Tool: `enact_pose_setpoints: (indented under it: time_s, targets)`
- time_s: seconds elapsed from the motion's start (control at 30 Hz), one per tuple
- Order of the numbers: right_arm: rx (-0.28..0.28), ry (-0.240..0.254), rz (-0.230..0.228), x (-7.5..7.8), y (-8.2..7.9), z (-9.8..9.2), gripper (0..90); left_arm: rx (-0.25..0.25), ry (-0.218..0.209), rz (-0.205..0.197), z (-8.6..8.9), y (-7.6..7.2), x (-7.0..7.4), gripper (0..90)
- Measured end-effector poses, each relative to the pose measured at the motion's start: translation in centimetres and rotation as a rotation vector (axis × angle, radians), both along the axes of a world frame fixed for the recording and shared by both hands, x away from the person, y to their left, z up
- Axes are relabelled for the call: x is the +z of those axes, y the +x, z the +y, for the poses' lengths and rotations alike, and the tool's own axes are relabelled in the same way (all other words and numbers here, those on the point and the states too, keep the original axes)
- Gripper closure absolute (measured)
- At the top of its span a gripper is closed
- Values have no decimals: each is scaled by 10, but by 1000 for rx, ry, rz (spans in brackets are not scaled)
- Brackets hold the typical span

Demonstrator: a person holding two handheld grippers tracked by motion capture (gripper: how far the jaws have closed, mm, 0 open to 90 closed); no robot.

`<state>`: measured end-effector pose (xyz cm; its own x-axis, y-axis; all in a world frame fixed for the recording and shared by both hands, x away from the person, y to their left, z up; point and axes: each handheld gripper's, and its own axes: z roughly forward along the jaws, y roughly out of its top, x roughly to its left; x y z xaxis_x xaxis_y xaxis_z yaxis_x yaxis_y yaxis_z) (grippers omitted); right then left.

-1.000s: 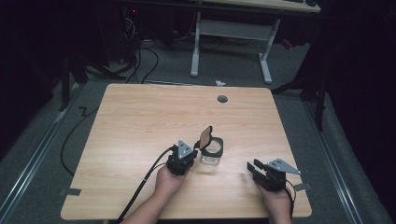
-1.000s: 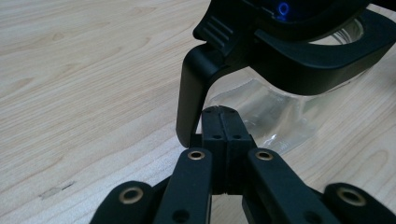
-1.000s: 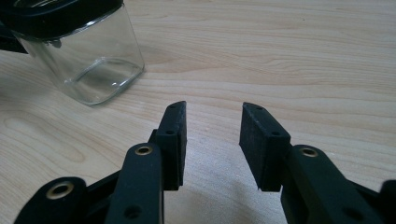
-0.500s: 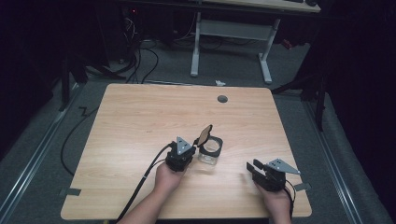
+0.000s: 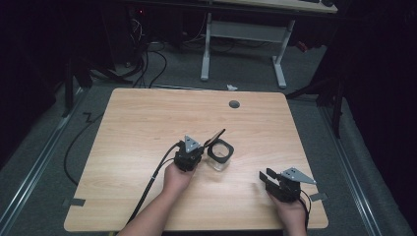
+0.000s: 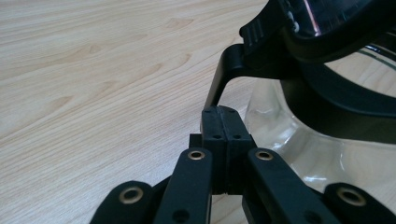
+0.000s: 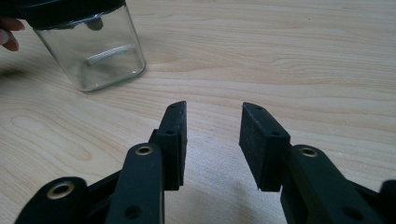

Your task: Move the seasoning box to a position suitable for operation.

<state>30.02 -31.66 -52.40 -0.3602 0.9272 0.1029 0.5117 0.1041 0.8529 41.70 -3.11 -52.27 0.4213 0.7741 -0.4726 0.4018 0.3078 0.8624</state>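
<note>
A small clear glass jar (image 5: pixel 220 156) with a black rim stands near the middle front of the wooden table (image 5: pixel 147 123). Its hinged black lid (image 5: pixel 215 137) hangs half open, tilted over the mouth. My left gripper (image 5: pixel 202 148) is at the jar's left side, shut on the lid's clasp arm (image 6: pixel 224 70), which rises from my closed pads (image 6: pixel 223 121) beside the jar (image 6: pixel 299 140). My right gripper (image 5: pixel 269 175) rests low at the front right, open and holding nothing (image 7: pixel 212 135), with the jar (image 7: pixel 100 51) farther off to its upper left.
A round cable hole (image 5: pixel 234 104) sits near the table's far edge. Behind the table stands a white desk frame (image 5: pixel 279 59), with cables (image 5: pixel 142 64) on the floor. A fingertip (image 7: pixel 9 32) shows beside the jar. Bare wood spreads left and behind.
The lid has tipped from nearly upright down towards the jar's mouth, with my left gripper shifting slightly alongside it. My right gripper has stayed put.
</note>
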Motion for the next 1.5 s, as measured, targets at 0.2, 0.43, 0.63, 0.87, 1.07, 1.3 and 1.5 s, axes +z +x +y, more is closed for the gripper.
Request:
enact_pose_setpoints:
  time_s: [0.2,0.43,0.63,0.87,1.07,1.3,1.5]
  targets:
    - [4,-4,-1,-1,0,0,623,-2,-6,0,-4,7,0,900]
    - [8,-4,0,-1,-1,2,631,-5,-11,10,-9,18,-2,900]
    - [32,-17,3,-2,0,6,631,6,-33,14,4,13,2,900]
    - [61,-21,-14,3,-1,20,646,17,-14,-23,51,-16,13,881]
    - [66,-41,-25,6,6,34,704,20,42,9,91,-48,9,842]
    - [93,-70,-5,4,24,53,900,55,-7,12,121,-76,2,745]
    - [110,-97,8,5,50,67,900,88,6,-4,129,-77,0,709]
